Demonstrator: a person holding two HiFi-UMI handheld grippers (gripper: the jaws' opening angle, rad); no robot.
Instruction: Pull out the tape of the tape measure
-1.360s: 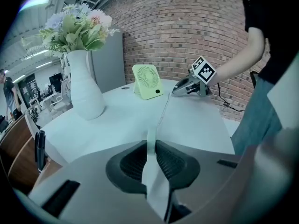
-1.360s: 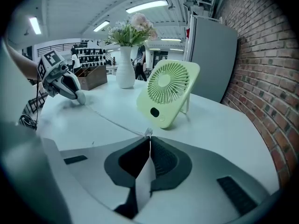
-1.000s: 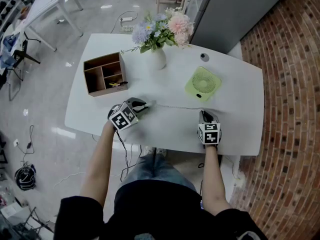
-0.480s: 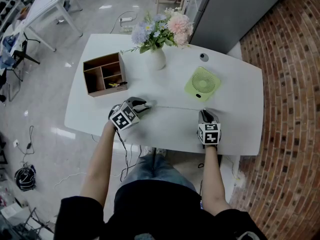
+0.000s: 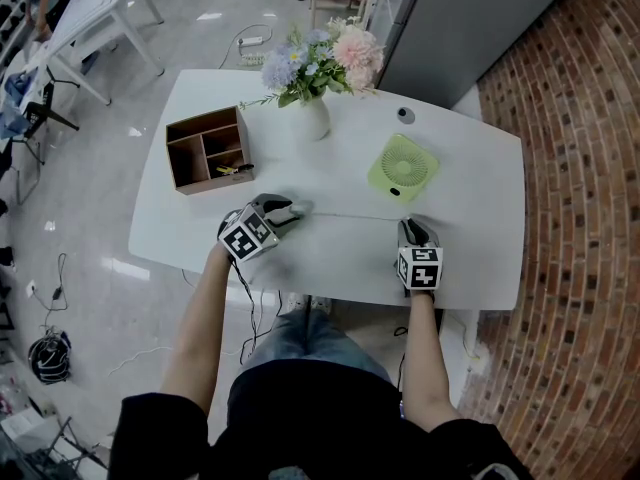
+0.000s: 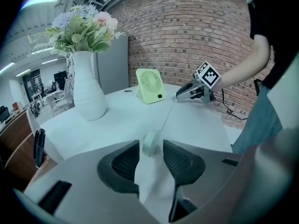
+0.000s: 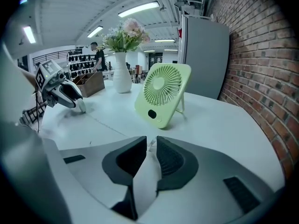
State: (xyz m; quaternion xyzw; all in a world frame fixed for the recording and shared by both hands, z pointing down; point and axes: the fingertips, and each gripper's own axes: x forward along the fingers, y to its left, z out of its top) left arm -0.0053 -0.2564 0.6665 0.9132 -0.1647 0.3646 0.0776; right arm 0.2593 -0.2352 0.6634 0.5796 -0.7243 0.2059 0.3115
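Observation:
A small pale round tape measure case (image 6: 150, 143) rests on the white table (image 5: 330, 168), between the jaws of my left gripper (image 5: 291, 211). Those jaws are opening, and a gap shows on each side of the case. A thin pulled-out tape (image 5: 350, 215) runs along the table to my right gripper (image 5: 411, 225). In the right gripper view its jaws stand close together, shut on the tape's end (image 7: 151, 146). The left gripper view shows the tape (image 6: 166, 121) leading to the right gripper (image 6: 178, 98). Across the table, the right gripper view shows the left gripper (image 7: 80, 107).
A light green desk fan (image 5: 405, 166) stands just behind the tape's right half. A white vase of flowers (image 5: 313, 116) and a wooden organiser box (image 5: 208, 148) sit at the back left. The table's near edge runs close under both grippers.

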